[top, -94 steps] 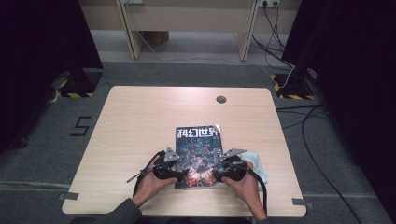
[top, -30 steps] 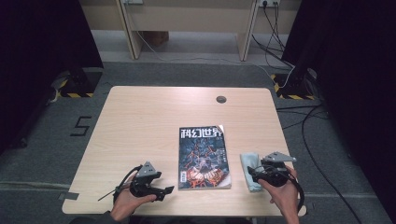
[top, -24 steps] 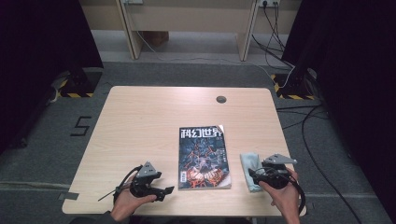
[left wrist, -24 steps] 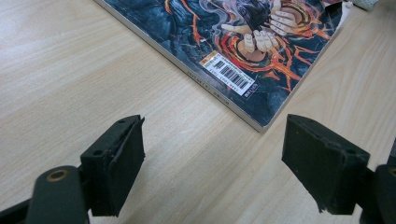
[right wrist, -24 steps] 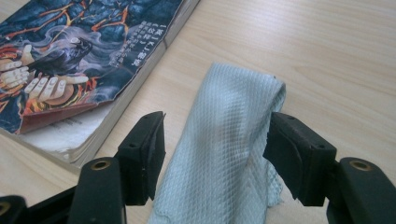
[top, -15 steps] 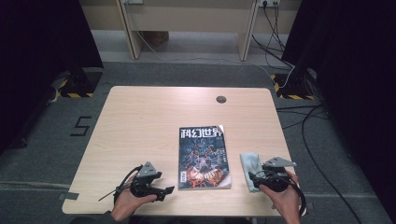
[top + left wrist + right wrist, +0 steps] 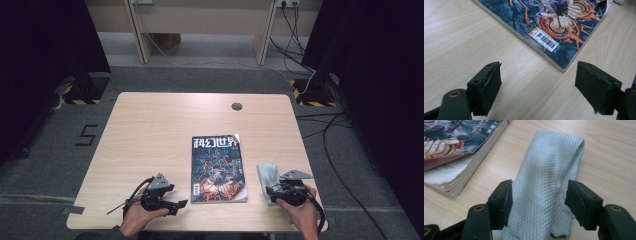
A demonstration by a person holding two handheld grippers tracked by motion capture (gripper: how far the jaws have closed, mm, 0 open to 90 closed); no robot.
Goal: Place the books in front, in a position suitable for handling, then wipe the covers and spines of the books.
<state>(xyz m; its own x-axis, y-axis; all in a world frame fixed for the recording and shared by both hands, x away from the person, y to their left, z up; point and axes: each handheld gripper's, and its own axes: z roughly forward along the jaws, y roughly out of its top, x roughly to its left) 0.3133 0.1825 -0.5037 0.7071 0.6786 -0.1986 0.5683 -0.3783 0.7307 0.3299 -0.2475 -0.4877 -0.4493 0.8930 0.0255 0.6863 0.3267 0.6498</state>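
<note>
Two grippers have left the magazine (image 7: 219,167): left gripper (image 7: 176,205) open over the bench (image 7: 150,130), right gripper (image 7: 537,202) closing, jaws astride the cloth (image 7: 549,182).

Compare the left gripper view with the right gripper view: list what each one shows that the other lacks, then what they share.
Left gripper view alone: the barcode label on the magazine cover, beyond open jaws with bare table between them. Right gripper view alone: the folded pale cloth lying between the right gripper jaws, and the magazine's worn page edges. Shared: the magazine and the wooden table.
</note>
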